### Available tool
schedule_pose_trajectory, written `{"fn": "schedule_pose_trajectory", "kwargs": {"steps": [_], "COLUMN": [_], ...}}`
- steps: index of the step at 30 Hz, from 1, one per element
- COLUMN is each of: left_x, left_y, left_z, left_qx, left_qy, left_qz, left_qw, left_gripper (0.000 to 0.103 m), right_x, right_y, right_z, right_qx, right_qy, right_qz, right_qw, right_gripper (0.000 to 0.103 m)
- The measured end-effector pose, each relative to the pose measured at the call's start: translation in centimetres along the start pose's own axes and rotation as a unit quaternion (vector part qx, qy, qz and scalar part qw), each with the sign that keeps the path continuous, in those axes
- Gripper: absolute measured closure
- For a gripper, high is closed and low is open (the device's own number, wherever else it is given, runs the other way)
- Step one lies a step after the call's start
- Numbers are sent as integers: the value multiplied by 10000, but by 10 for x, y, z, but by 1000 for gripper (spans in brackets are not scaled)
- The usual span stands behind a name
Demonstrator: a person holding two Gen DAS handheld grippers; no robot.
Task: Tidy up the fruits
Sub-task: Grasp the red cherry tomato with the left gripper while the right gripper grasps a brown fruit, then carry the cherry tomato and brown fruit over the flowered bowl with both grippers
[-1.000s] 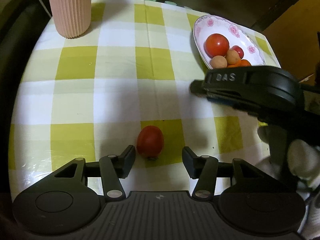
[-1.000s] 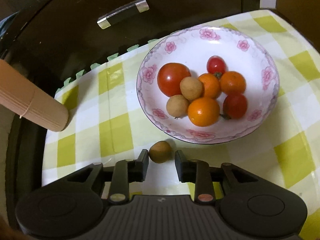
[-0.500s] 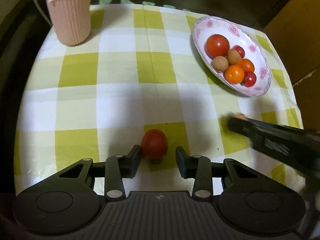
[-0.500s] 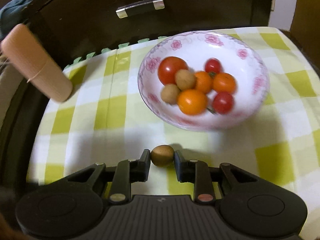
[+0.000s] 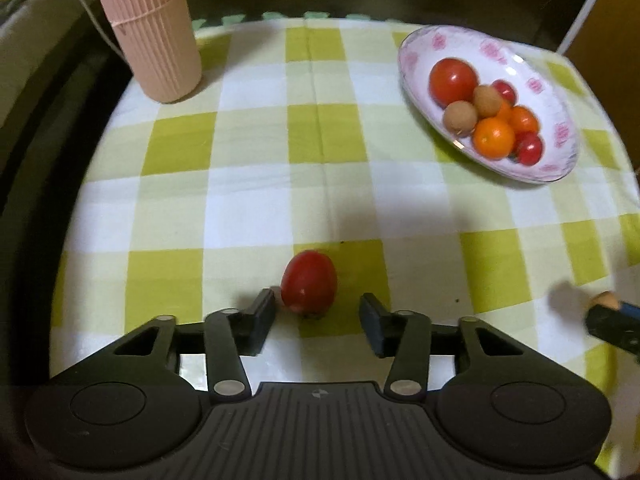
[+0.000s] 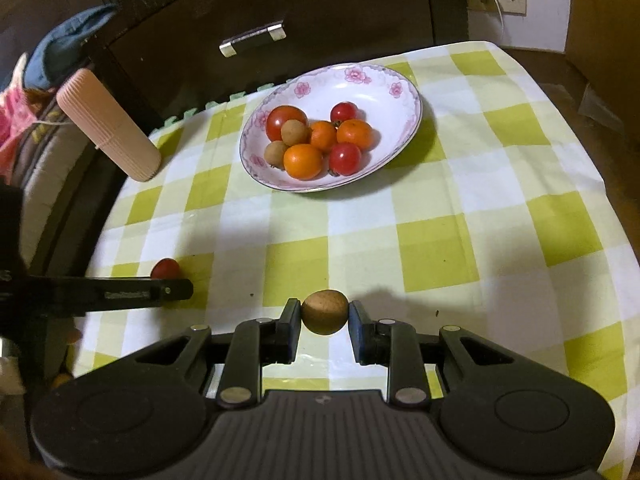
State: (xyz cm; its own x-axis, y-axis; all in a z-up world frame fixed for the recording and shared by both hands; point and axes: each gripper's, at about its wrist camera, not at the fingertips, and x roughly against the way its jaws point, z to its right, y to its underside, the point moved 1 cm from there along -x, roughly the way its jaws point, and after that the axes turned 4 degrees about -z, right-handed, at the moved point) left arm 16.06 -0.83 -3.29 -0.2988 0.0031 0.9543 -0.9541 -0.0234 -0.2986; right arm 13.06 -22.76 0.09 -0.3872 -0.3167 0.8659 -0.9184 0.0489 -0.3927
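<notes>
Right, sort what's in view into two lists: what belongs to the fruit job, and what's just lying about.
Part of the job:
- brown fruit, gripped by the right gripper
- red tomato, between the opening jaws of the left gripper
- flowered plate holding tomatoes, oranges and brown fruits

Just lying about:
- pink ribbed cup
- checked tablecloth
- dark cabinet

Left black two-finger gripper pointed steeply down, jaws opening around red tomato. Right black two-finger gripper was clamped on brown round fruit.
</notes>
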Motion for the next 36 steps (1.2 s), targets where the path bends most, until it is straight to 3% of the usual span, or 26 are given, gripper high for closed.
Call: {"fn": "schedule_pose_trajectory", "kwargs": {"steps": [2,6,9,11,13,19,26,36], "left_x": [-2,-3,0,1,2,3,13,37], "left_y": [0,-1,1,2,1,0,-2,-41], "left_z": [4,4,-2,-6,-7,4,15,34], "left_qx": [-43,-73,0,109,104,-127,-205,-154], "left_qy": [-138,-187,-207,-150,-169,-370,-219,272], "left_qz": [9,35,92,111,94,66,87,450], "left_qw": [9999,9998,9997,9998,9998,9992,9995,9985], "left_gripper": [36,34,46,60,66,67,67,67], "right_x": [4,11,10,5,1,-3,-7,-5], "right_y": [-3,-9,-12,-14,-16,-18,-21,-47], "right_z": [3,4,2,1,-2,-5,-3,4], "right_qx": [-11,-66,-68,-82,-104,-75,19,-112], "right_qy": [-101,-298,-344,-336,-339,-359,-253,-251], "right_qz": [30,147,154,98,67,50,44,257], "right_qw": [9999,9994,9993,9994,9993,9993,9997,9993], "right_gripper": [78,78,78,78,78,78,78,78]}}
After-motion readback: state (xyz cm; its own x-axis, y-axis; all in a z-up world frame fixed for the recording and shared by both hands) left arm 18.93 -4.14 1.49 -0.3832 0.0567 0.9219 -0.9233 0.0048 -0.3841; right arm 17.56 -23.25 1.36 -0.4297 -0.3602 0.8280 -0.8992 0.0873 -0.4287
